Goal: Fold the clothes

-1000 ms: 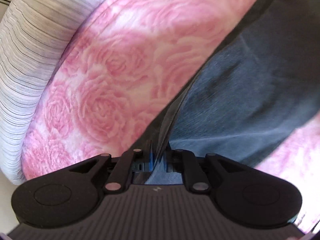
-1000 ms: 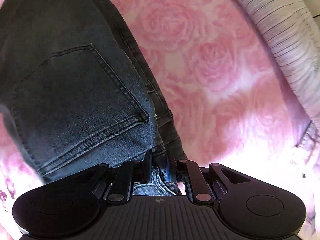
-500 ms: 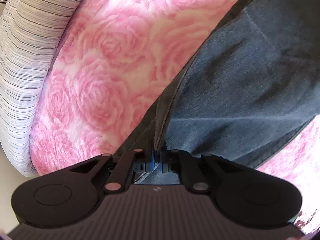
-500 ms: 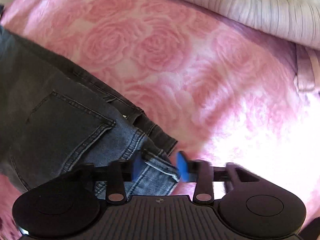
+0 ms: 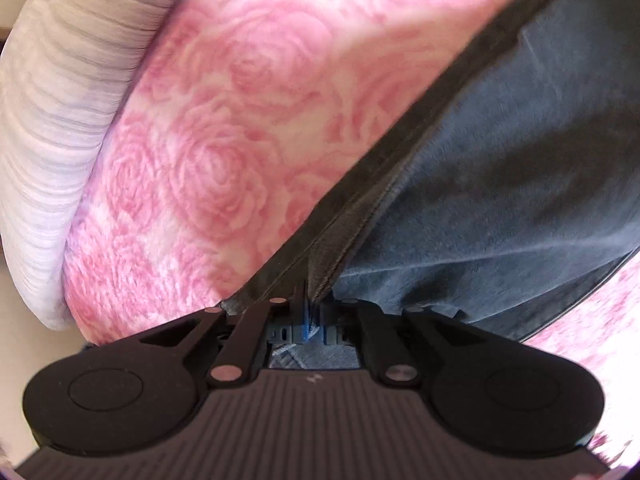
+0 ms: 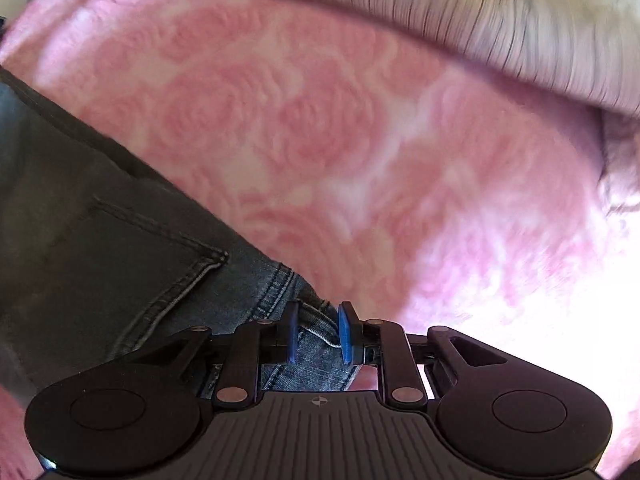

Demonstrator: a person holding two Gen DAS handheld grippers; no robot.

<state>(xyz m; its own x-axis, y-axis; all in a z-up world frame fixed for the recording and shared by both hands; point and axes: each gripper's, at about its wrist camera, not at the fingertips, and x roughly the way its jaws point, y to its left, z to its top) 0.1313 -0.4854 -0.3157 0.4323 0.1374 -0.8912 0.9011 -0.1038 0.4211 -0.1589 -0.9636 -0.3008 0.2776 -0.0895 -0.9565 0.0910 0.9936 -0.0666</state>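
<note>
Two hand-held grippers work on one pair of dark jeans (image 5: 500,184) that lies on a bed covered by a pink rose-patterned blanket (image 5: 248,128). The left hand-held gripper (image 5: 314,320) points steeply down and its jaws are pinched tight on a seamed edge of the jeans, the cloth bunched between the blue pads and running away up and to the right across the blanket. In the right wrist view the jeans (image 6: 100,248) fill the lower left, with a stitched back pocket (image 6: 132,240) facing up and the waistband end reaching down to the right hand-held gripper (image 6: 316,332). That gripper's jaws stand narrowly apart with the waistband corner and a belt loop between the blue pads (image 6: 345,332); the right pad lies against the cloth, but the picture does not settle whether both pads press on it. A grey-and-white striped cushion or bolster (image 6: 480,28) borders the blanket along the top of the right view and along the left side of the left view (image 5: 52,140). Both views are somewhat blurred.
</note>
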